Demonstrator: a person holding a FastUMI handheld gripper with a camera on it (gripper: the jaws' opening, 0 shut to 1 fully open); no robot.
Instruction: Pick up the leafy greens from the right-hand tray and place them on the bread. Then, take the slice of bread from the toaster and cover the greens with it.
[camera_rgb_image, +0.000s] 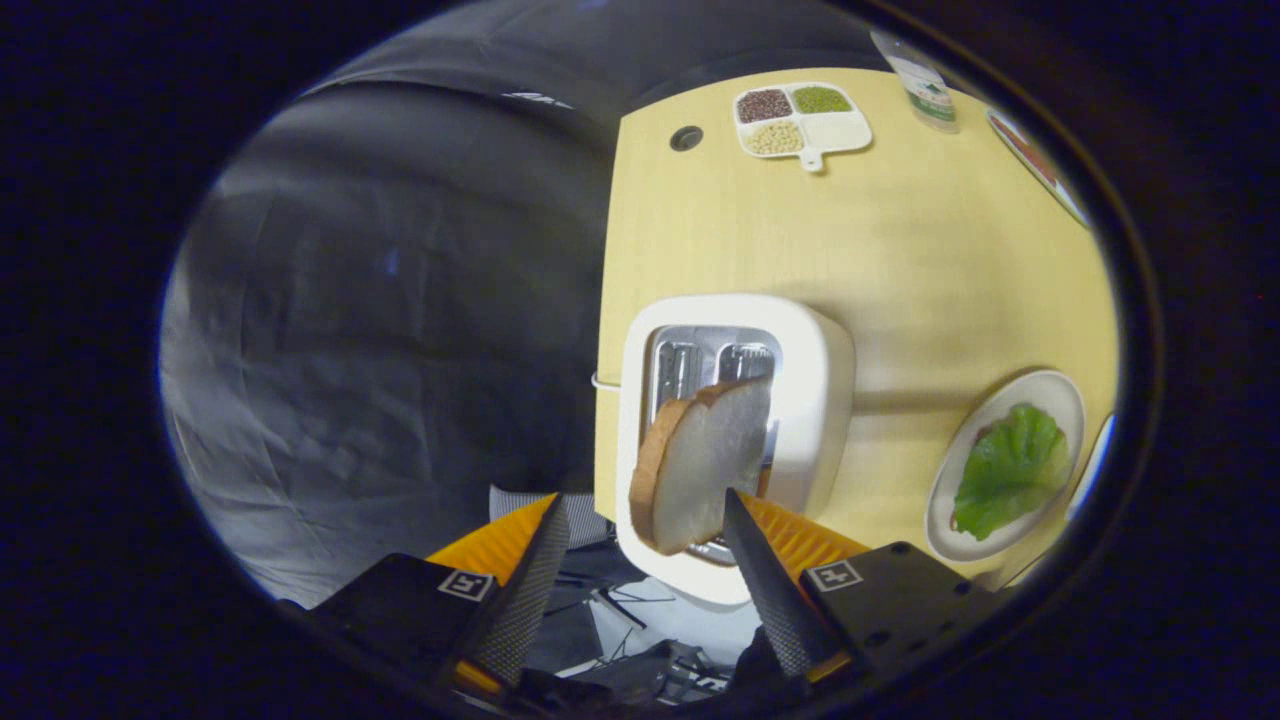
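- The tongs are spread, their two dark textured fingers standing apart with the slice of bread between them.
- Whether either finger touches the slice cannot be told; the right finger lies close against its lower edge, the left finger stands clear of the crust.
- The slice leans out of the white toaster, tilted, crust toward the left finger; its upper corner overlaps the metal slot. Whether it still rests in the slot is not certain.
- The toaster stands at the counter edge that borders the dark cloth.
- The leafy greens already lie on a white plate near the opposite edge of the counter, well apart from the toaster. The bread meant to be under them is hidden by the leaf.
- Judged from this, the first step looks done and the second step, taking the toaster slice, is in hand.
- The next move seems to call for bringing the fingers together on the flat faces of the slice, lifting it clear of the slot, then carrying it across to the plate and laying it flat over the greens.
- A risk: the soft slice may bend or slip if gripped only at its edge.
- At the far edge of the counter sit a divided dish of beans and grains, a bottle, and a round hole in the top.
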